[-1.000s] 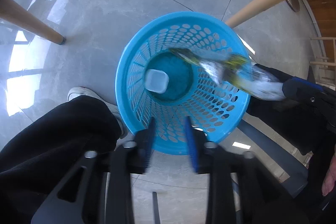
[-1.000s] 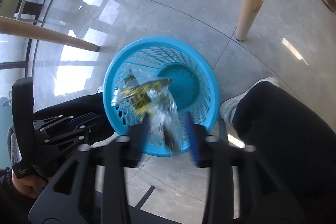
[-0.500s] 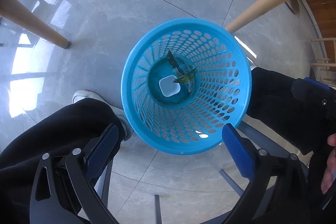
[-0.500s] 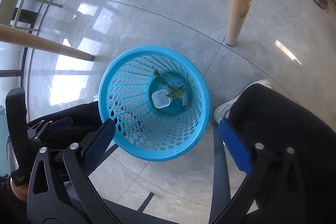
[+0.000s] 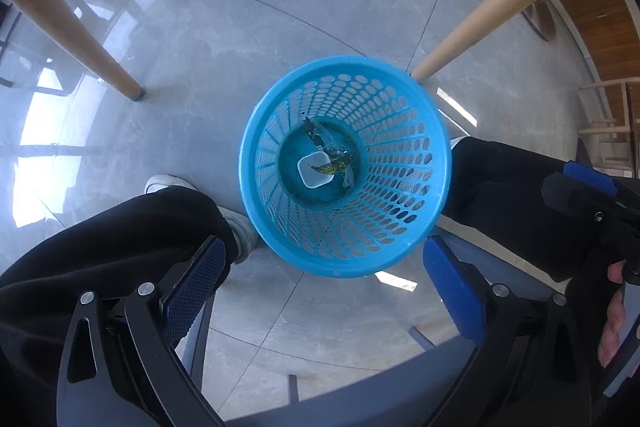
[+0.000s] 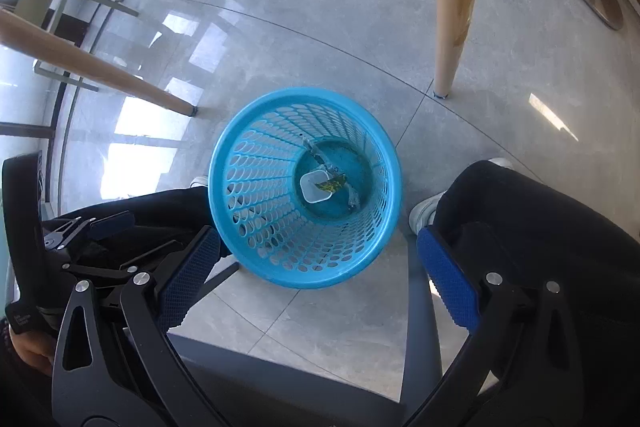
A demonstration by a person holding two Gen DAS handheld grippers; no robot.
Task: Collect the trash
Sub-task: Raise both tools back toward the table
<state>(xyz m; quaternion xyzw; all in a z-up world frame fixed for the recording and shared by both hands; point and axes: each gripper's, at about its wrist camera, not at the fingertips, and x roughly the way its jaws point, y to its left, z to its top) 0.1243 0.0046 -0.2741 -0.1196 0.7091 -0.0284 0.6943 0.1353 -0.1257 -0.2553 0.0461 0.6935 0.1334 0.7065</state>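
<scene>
Left wrist view: a crinkled wrapper (image 5: 330, 159) and small white tub (image 5: 315, 169) lie at the bottom of the blue basket (image 5: 436, 131); both look light, the wrapper limp and best pinched mid-body. Left gripper (image 5: 320, 285) and right gripper (image 6: 316, 277) hang above, jaws wide and empty.

Perforated glossy plastic basket (image 5: 400, 227); polished stone-look floor (image 5: 240, 27); matt wooden legs (image 6: 452, 7); crinkled shiny wrapper (image 5: 334, 163).

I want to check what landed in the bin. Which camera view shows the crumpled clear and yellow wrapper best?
The left wrist view: the crumpled clear and yellow wrapper lies near the picture's centre, draped over a small white square tub at the bottom of the blue perforated plastic basket. The right wrist view shows the same wrapper, slightly smaller.
</scene>
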